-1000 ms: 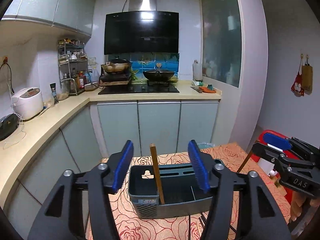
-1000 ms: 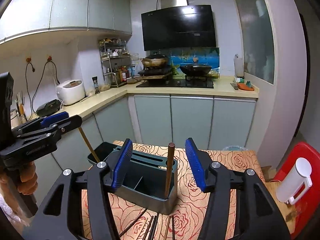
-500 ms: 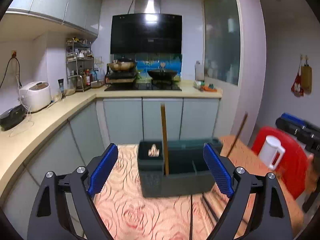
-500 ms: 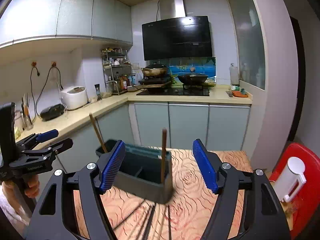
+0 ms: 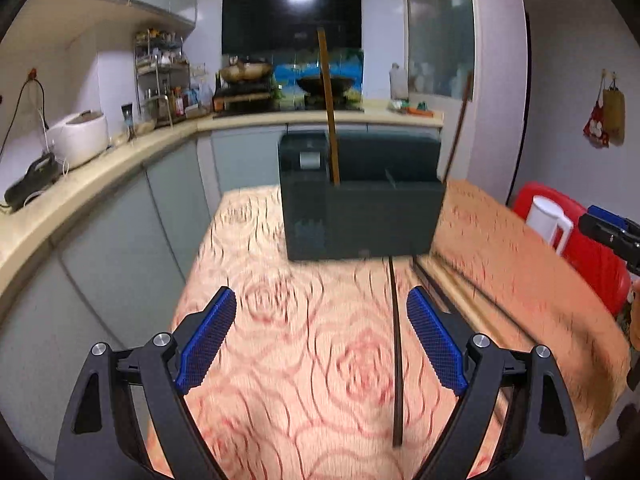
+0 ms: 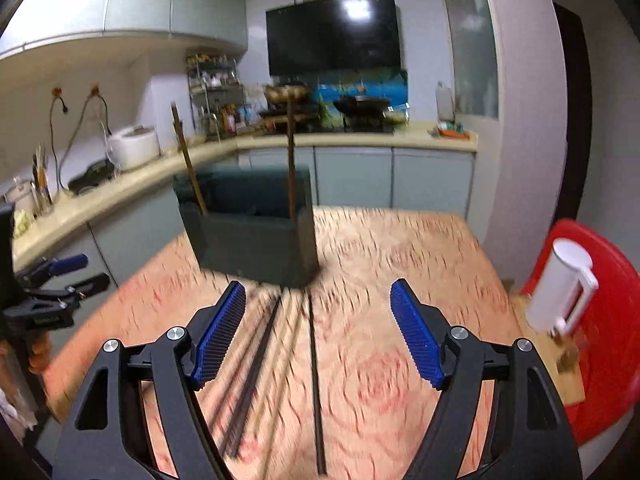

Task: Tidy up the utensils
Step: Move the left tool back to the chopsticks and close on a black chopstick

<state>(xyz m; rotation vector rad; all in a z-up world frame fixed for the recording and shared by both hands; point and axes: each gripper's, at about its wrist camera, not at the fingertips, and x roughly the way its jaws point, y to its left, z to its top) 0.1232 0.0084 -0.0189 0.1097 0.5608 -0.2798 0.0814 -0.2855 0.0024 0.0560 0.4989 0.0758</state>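
A dark grey utensil holder (image 5: pixel 360 208) stands on the floral tablecloth; it also shows in the right wrist view (image 6: pixel 252 228). Two brown chopsticks stand in it, one at each end (image 6: pixel 291 160) (image 6: pixel 189 168); the left wrist view shows them too (image 5: pixel 329 108) (image 5: pixel 456 136). Several dark chopsticks (image 6: pixel 314 380) (image 6: pixel 256 376) lie on the cloth in front of the holder, one between my left fingers' span (image 5: pixel 397 360). My left gripper (image 5: pixel 322 340) is open and empty, held back from the holder. My right gripper (image 6: pixel 318 336) is open and empty above the loose chopsticks.
The table (image 6: pixel 400 248) has a rose-pattern cloth. A red stool (image 6: pixel 600 320) with a white cup (image 6: pixel 560 288) stands at the right. A curved kitchen counter (image 5: pixel 80 184) with a rice cooker (image 5: pixel 78 138) runs along the left. The view is motion-blurred.
Both grippers have pulled back and away from the holder and opened wider, leaving a chopstick standing at each end. More tablecloth and the loose chopsticks now show.
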